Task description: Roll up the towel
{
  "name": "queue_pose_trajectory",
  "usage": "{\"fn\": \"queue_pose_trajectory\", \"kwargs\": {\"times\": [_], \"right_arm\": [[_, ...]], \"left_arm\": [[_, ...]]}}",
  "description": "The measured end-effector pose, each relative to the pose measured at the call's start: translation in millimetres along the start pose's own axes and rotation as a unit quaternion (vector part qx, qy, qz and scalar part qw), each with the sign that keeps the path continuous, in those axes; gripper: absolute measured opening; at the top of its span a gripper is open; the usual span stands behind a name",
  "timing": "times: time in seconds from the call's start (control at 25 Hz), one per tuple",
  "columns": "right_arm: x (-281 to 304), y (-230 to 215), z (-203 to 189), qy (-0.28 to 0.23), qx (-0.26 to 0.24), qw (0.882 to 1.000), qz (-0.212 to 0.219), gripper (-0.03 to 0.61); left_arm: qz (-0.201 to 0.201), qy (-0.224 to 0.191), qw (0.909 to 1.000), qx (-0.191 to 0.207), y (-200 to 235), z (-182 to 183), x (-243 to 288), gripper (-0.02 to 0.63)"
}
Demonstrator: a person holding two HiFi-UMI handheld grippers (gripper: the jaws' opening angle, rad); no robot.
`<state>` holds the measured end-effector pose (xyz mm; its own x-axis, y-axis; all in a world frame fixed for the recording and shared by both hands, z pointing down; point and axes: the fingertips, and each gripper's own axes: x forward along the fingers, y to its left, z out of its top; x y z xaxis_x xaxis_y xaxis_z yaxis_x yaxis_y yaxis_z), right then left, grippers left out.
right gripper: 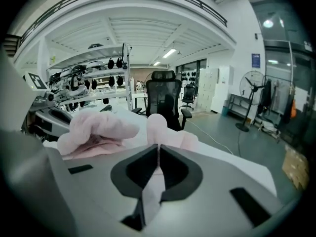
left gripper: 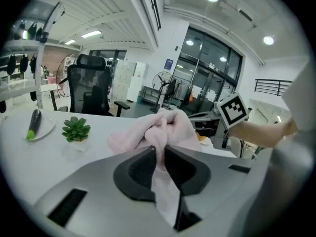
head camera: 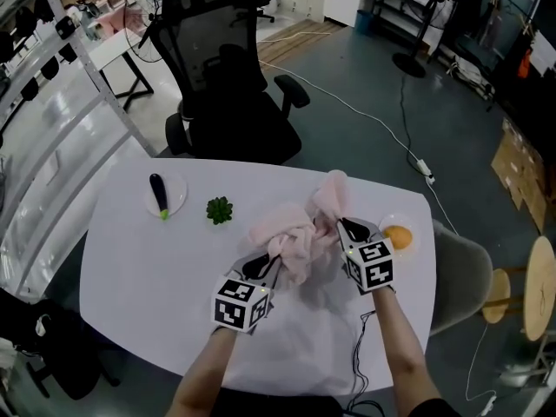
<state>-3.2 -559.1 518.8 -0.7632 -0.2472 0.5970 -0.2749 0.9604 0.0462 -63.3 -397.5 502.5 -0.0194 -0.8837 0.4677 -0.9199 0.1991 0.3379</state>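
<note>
Jaws of our left gripper and right gripper both pinch the towel; we hold it bunched up over the worktop.

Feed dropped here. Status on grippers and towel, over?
Left gripper shut on towel. Right gripper shut on it too. Towel bunched, not rolled. Plant sits left, apart.

I see my right gripper with its jaws pressed together on a thin fold of the pink towel. The rest of it bunches on the white table, ahead and to the left. A black office chair stands beyond the table.
</note>
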Motion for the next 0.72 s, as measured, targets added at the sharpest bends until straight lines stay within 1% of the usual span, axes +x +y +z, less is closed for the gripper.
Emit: {"fn": "queue_pose_trajectory", "kwargs": {"times": [0.12, 0.24, 0.32, 0.52, 0.6, 0.64, 0.72], "right_arm": [[-10, 7, 7, -0.011, -0.001, 1.0, -0.016, 0.021], [-25, 17, 18, -0.027, 0.007, 0.999, -0.032, 0.021], [-38, 26, 29, -0.041, 0.011, 0.998, -0.042, 0.02], [-72, 51, 60, -0.078, 0.009, 0.995, -0.061, 0.02], [-88, 62, 72, -0.095, 0.011, 0.993, -0.072, 0.02], [-96, 69, 77, -0.104, 0.013, 0.991, -0.078, 0.02], [-113, 86, 79, -0.117, 0.013, 0.989, -0.09, 0.02]], "left_arm": [[0.007, -0.036, 0.9991, -0.023, 8, 13, -22, 0.071], [0.008, -0.073, 0.9949, -0.069, 16, 26, -47, 0.071], [0.005, -0.093, 0.9913, -0.093, 20, 36, -64, 0.071], [0.0, -0.136, 0.9834, -0.12, 25, 56, -107, 0.071], [-0.009, -0.151, 0.9769, -0.151, 27, 59, -125, 0.071], [-0.015, -0.157, 0.9719, -0.175, 28, 58, -134, 0.071], [-0.025, -0.16, 0.9587, -0.234, 34, 49, -151, 0.071]]}}
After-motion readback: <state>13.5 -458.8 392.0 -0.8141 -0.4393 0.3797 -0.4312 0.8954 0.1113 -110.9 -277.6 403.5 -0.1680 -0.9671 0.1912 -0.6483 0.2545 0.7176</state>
